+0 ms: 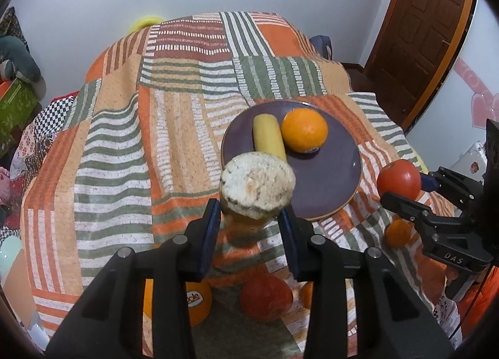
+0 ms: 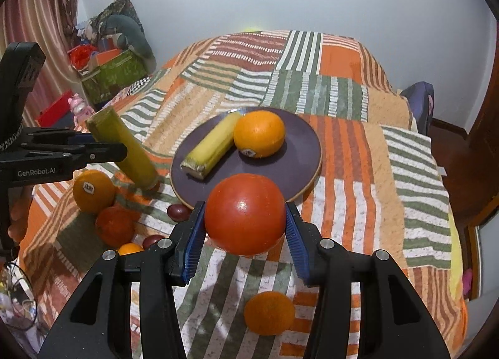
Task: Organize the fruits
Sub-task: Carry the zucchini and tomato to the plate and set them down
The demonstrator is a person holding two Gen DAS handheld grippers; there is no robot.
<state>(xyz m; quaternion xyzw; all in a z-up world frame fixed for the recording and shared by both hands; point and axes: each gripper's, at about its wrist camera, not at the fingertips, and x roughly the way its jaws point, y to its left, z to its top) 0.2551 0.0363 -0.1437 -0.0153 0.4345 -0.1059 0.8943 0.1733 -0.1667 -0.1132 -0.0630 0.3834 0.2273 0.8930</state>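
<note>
A purple plate [image 1: 330,171] [image 2: 299,143] on the patchwork bedspread holds a yellow cane piece [image 1: 268,135] [image 2: 212,148] and an orange [image 1: 304,129] [image 2: 259,133]. My left gripper [image 1: 251,218] [image 2: 103,145] is shut on a second yellow cane piece [image 1: 257,185] [image 2: 124,146], held tilted just left of the plate's near rim. My right gripper [image 2: 245,218] [image 1: 402,190] is shut on a red tomato [image 2: 244,213] [image 1: 399,179], held above the plate's near right edge.
Loose fruit lies on the bedspread [image 1: 124,146] in front of the plate: a stickered orange [image 2: 93,192] [image 1: 195,299], a reddish fruit [image 2: 115,226] [image 1: 266,298], a small orange [image 2: 269,312] [image 1: 397,232], and dark red small fruits [image 2: 177,210]. Boxes and clutter stand at the left.
</note>
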